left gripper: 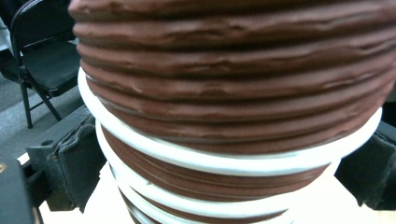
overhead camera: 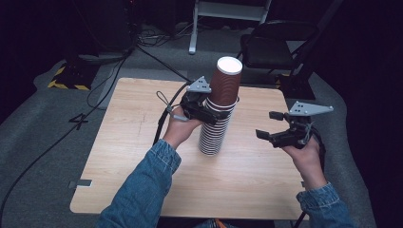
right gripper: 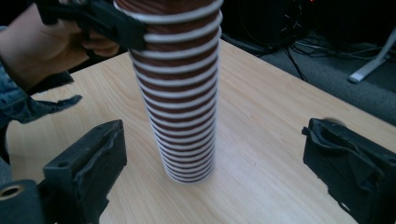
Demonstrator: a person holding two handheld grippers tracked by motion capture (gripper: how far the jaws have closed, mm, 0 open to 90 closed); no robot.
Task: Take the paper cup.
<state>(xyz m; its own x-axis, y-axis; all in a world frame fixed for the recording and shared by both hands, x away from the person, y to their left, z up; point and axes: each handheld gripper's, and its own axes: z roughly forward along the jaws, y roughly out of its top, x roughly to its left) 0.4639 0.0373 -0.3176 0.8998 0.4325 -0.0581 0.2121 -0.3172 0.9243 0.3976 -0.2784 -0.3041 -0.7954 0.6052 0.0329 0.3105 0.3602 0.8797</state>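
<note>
Table [overhead camera: 133, 156] of pale wood bears a tall stack of cups [overhead camera: 216, 126], brown ribbed paper with white rims, standing upside down and leaning a little. The left gripper [overhead camera: 209, 110] is clamped on the stack near its top, just under the topmost cup [overhead camera: 228, 80]. The right gripper [overhead camera: 271, 126], well apart to the stack's right, has its jaws spread with nothing between them. A sideways tug from the left gripper could topple the leaning stack.

Dark studio or lab: floor cables [overhead camera: 119, 61], folding chair [overhead camera: 273, 45], hazard tape [overhead camera: 66, 80].
</note>
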